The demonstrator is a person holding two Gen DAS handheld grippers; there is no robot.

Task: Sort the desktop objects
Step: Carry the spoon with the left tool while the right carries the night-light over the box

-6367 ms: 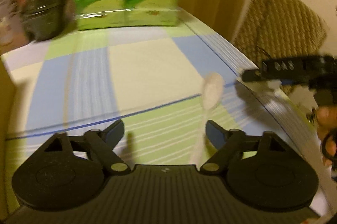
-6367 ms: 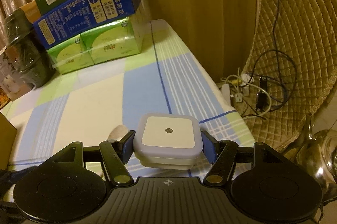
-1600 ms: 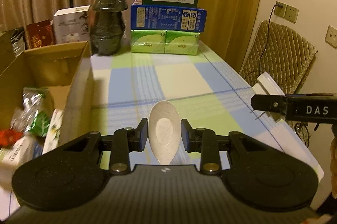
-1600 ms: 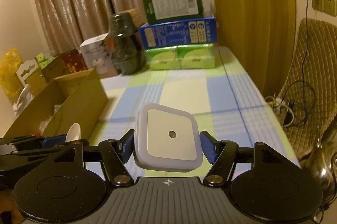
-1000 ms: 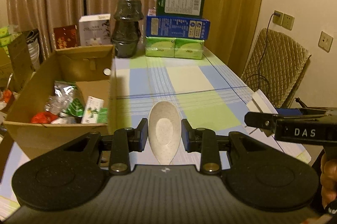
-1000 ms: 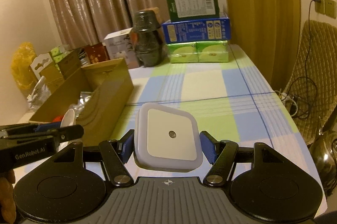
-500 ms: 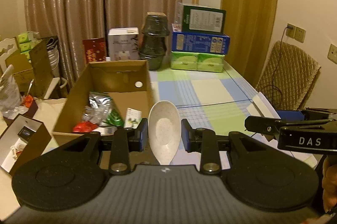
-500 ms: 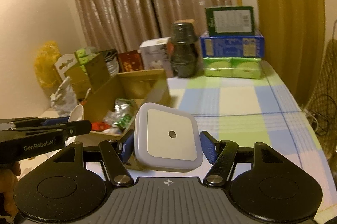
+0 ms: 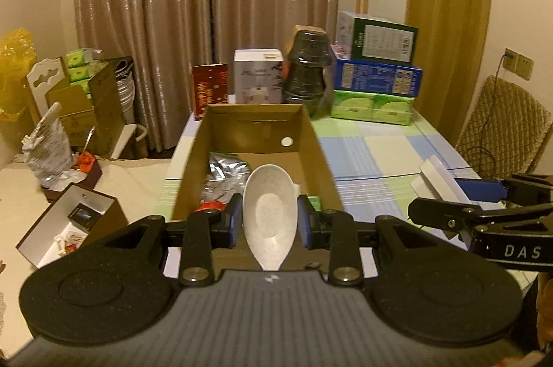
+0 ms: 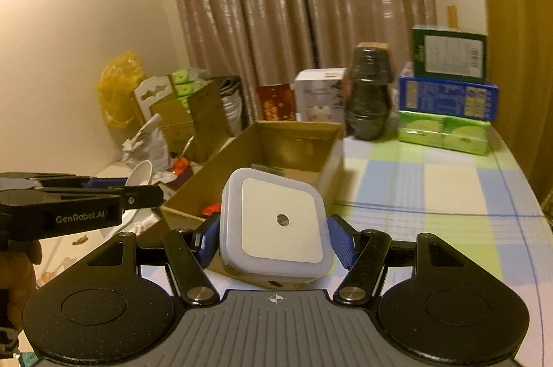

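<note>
Left gripper (image 9: 269,225): jaws closed most of the way, blue pads pressing both sides of a speckled white spoon (image 9: 269,217), bowl pointing far, handle toward the camera. The spoon is held in the air at the near end of the open cardboard box (image 9: 318,152), which holds foil packets and small cartons.

Right gripper (image 10: 274,241): jaws part open, clamped on the left and right edges of a square white night light (image 10: 276,223), its flat face up and tilted toward the camera. It is held off the checked tablecloth (image 10: 432,190), just near and right of the box's near right corner. Stacked cartons (image 10: 447,90) stand at the table's far end.
</note>
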